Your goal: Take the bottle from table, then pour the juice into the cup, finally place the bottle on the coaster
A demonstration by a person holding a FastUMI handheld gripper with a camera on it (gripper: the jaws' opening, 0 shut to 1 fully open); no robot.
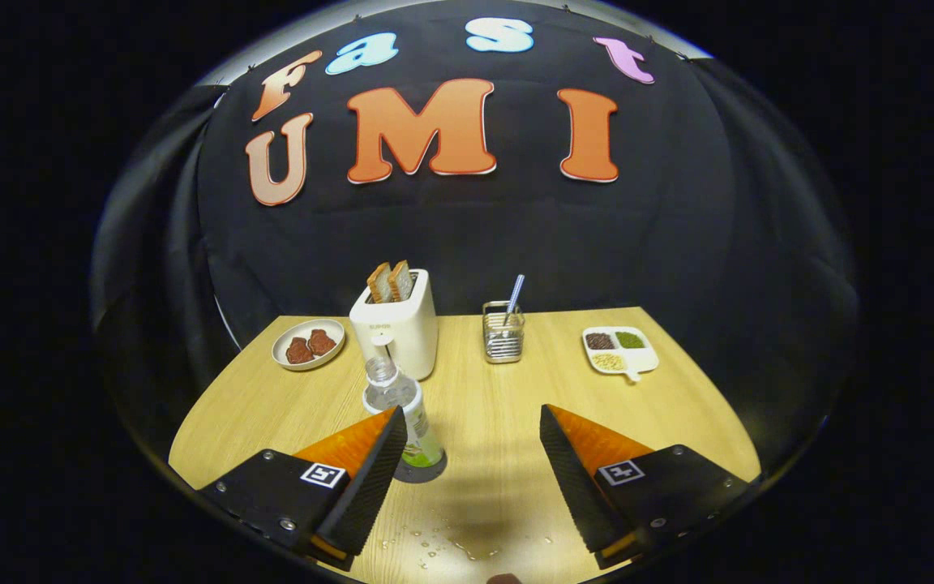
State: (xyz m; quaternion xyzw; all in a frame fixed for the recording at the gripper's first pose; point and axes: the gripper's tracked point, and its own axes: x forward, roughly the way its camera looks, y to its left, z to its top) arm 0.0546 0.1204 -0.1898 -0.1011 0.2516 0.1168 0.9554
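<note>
The bottle (402, 410) stands upright a little left of the frame's centre, on a dark round coaster (426, 469) of which only a sliver shows at its foot. It is clear plastic with no cap visible on its neck, a pale label round the middle and a shallow band of green liquid at the bottom; the label's print is too small to make out. Its lower left side is hidden behind the tip of the left finger (370, 462), so whether that finger touches the bottle cannot be told. The gripper (471, 422) is spread wide, its two fingers well apart in the lower part of the frame, pinching nothing; the right finger (576, 470) is well clear of the bottle. Between the fingers, near the bottom centre, small water drops (434, 547) glisten on the wooden table (678, 405). Just behind the bottle stands a white toaster (398, 328) with two bread slices (391, 281) poking out of the top. Left of the toaster lies a round plate (308, 344) holding two reddish-brown pieces whose kind is hard to tell. At centre right of the table is a wire holder (503, 332) with a striped straw (514, 295) leaning in it. Further right sits a white divided tray (621, 350) with dark, green and pale fillings.
</note>
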